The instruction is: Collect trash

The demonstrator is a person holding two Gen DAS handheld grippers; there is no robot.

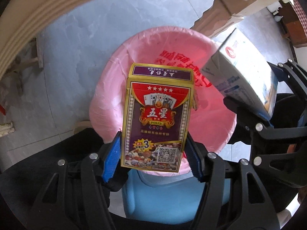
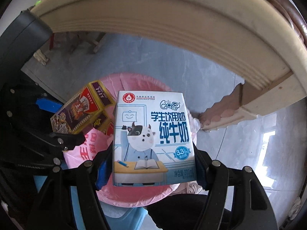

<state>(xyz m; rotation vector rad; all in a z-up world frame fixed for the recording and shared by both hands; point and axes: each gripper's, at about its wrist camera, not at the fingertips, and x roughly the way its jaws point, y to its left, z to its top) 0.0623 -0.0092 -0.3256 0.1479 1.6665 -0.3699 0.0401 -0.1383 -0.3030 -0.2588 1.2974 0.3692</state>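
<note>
While I am holding both grippers over the bin (image 1: 163, 195), the left gripper (image 1: 153, 155) is clamping the card box (image 1: 156, 115) by its two long edges, jaws closed on its lower half, and the box is standing upright above the pink bag (image 1: 119, 88) that lines the bin's mouth. My right gripper (image 2: 151, 167) is gripping the milk carton (image 2: 152, 138) the same way, blue pads (image 2: 101, 172) pressing its sides near the bottom edge. In the left view the carton is tilting at the right of the bag's rim, apart from the card box; in the right view the card box is leaning at the left, just beside the carton, and I cannot tell whether they are touching. Both items are hanging over the bag's opening, inside its rim line. A cream bench edge (image 2: 172, 28) is curving overhead close above both grippers, with its scalloped apron (image 2: 220, 113) dropping at the right near the bag's far rim. Grey floor (image 1: 76, 48) is lying open around the bin on the left and beyond.
</note>
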